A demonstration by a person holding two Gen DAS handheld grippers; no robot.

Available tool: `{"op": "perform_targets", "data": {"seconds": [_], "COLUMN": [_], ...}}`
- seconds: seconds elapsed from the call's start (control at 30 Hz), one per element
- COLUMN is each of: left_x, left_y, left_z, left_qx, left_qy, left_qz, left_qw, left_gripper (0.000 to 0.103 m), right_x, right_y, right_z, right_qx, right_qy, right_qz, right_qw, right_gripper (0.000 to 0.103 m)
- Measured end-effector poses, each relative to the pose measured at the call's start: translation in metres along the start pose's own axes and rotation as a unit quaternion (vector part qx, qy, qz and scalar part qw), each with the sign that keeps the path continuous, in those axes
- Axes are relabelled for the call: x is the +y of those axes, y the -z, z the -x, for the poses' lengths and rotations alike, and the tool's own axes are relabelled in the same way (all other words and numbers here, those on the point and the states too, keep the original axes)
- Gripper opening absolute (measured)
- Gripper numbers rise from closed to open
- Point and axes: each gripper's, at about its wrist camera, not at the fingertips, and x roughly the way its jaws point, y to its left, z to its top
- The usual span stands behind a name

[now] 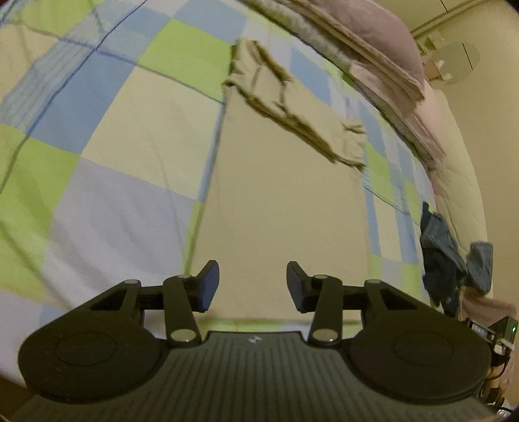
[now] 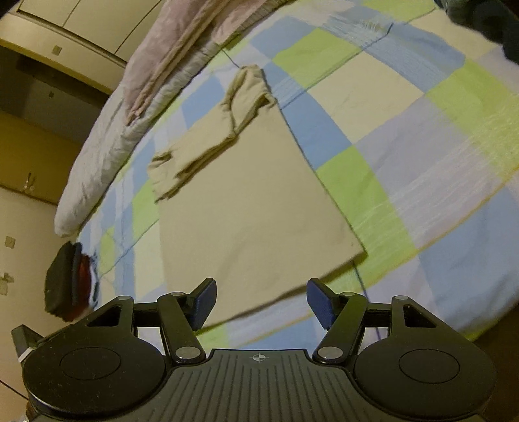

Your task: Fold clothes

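A beige garment (image 1: 279,194) lies flat on the checked bedspread (image 1: 107,130), its sleeves folded in at the far end. It also shows in the right wrist view (image 2: 246,207). My left gripper (image 1: 252,285) is open and empty, held above the garment's near hem. My right gripper (image 2: 261,303) is open and empty, held above the near hem close to the garment's right corner.
A folded pinkish blanket (image 1: 382,61) lies along the far side of the bed (image 2: 168,55). Dark blue clothes (image 1: 451,259) hang at the bed's right edge. A dark and red bundle (image 2: 69,282) sits off the bed's left corner. A dark item (image 2: 486,22) lies top right.
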Motion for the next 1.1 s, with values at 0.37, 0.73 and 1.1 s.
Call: {"op": "perform_targets", "data": {"seconds": [0.37,0.73,1.1], "left_x": [0.046,0.079,0.085], "left_y": [-0.045,-0.003,0.008], "left_z": [-0.098,-0.102,-0.104], "left_qx": [-0.044,0.01,0.015], "left_qy": [0.062,0.126,0.174], "left_qz": [0.027,0.071,0.071], "left_qw": [0.9967,0.9894,0.9822], "left_gripper": [0.039,0.015,0.018], "right_x": [-0.071,-0.112,-0.145], "right_y": [-0.069,-0.075,-0.064], "right_z": [-0.104,-0.125,-0.125], "right_qx": [-0.035,0.052,0.097], "right_qy": [-0.049,-0.135,-0.226], "right_qz": [0.034,0.018,-0.031], "right_qw": [0.998,0.989,0.969], "right_gripper": [0.041,0.041,0.041]}}
